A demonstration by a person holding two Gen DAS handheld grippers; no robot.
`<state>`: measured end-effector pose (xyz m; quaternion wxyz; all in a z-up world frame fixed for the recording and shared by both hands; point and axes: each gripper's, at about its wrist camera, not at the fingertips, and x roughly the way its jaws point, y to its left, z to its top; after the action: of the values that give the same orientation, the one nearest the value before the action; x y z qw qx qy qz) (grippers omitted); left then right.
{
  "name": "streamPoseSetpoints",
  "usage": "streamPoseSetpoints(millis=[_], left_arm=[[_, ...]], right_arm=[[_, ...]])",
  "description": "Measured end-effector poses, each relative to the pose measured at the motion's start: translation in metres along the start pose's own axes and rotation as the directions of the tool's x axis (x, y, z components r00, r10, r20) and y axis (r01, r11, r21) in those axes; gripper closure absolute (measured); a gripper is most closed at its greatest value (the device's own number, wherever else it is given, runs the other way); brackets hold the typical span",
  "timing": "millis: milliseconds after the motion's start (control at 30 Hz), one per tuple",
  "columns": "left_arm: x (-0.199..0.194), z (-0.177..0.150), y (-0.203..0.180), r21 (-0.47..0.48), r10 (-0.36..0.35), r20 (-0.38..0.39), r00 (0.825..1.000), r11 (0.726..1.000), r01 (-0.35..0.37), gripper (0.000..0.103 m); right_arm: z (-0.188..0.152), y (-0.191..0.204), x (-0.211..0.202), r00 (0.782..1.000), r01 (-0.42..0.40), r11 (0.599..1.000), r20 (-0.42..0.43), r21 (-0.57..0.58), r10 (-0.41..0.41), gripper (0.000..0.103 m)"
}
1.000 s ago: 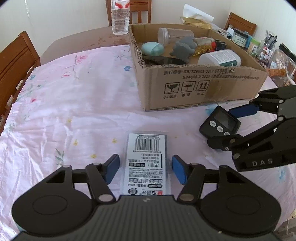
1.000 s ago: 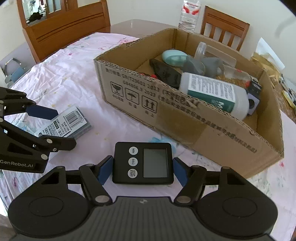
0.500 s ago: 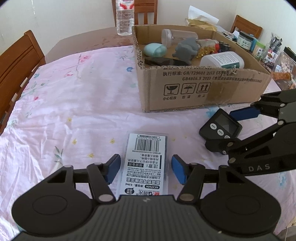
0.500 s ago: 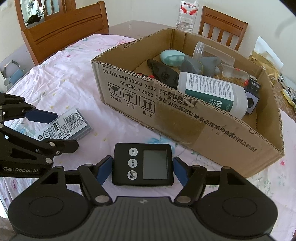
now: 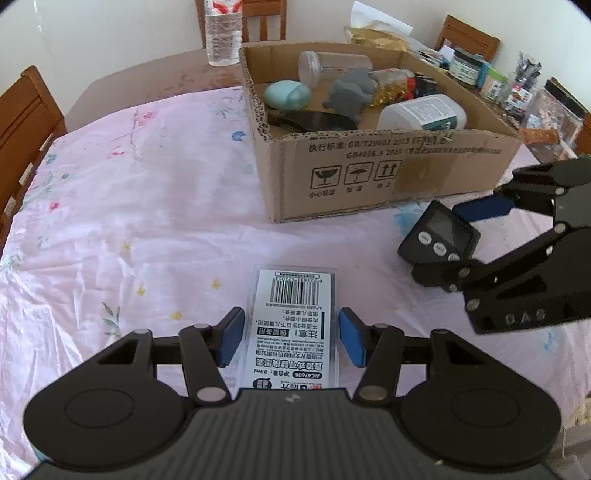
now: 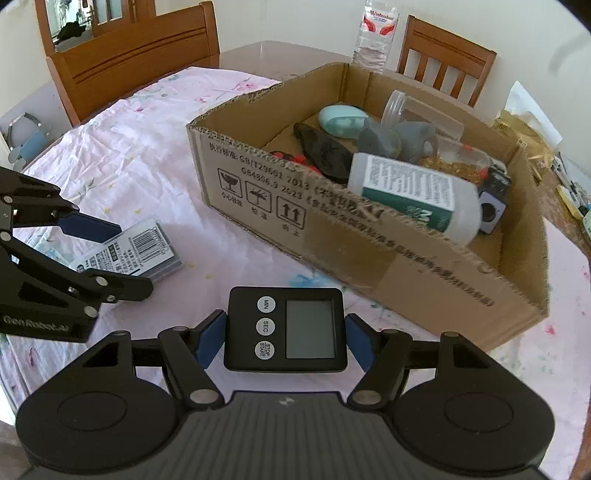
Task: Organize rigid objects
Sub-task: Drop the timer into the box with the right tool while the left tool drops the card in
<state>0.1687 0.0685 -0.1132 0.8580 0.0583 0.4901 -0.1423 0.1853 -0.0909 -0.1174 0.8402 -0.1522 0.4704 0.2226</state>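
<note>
A flat pack with a white barcode label (image 5: 295,325) lies on the pink cloth between the pads of my left gripper (image 5: 291,341); a small gap shows on each side. It also shows in the right wrist view (image 6: 136,251). My right gripper (image 6: 285,341) is shut on a black digital timer (image 6: 286,330) and holds it lifted, tilted in the left wrist view (image 5: 439,234). An open cardboard box (image 5: 369,173) holds several items, among them a white bottle (image 6: 410,192) and a mint egg-shaped thing (image 5: 288,94).
A water bottle (image 5: 223,33) stands behind the box. Wooden chairs (image 6: 129,55) ring the table. Jars and clutter (image 5: 509,85) crowd the far right. The pink floral cloth (image 5: 147,203) stretches to the left of the box.
My right gripper has closed on the timer and raised it off the cloth toward the box. My left gripper has narrowed around the labelled pack, which stays on the cloth.
</note>
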Motion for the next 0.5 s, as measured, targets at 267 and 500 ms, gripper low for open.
streamPoseSetpoints(millis=[267, 500], left_arm=[[-0.030, 0.012, 0.004, 0.072, -0.046, -0.003, 0.999, 0.996, 0.046, 0.048], [-0.055, 0.032, 0.004, 0.119, -0.082, 0.024, 0.996, 0.990, 0.079, 0.048]], right_arm=[[0.004, -0.012, -0.035, 1.000, -0.007, 1.000, -0.001, -0.023, 0.006, 0.029], [0.025, -0.029, -0.077, 0.998, 0.011, 0.999, 0.067, -0.045, -0.008, 0.029]])
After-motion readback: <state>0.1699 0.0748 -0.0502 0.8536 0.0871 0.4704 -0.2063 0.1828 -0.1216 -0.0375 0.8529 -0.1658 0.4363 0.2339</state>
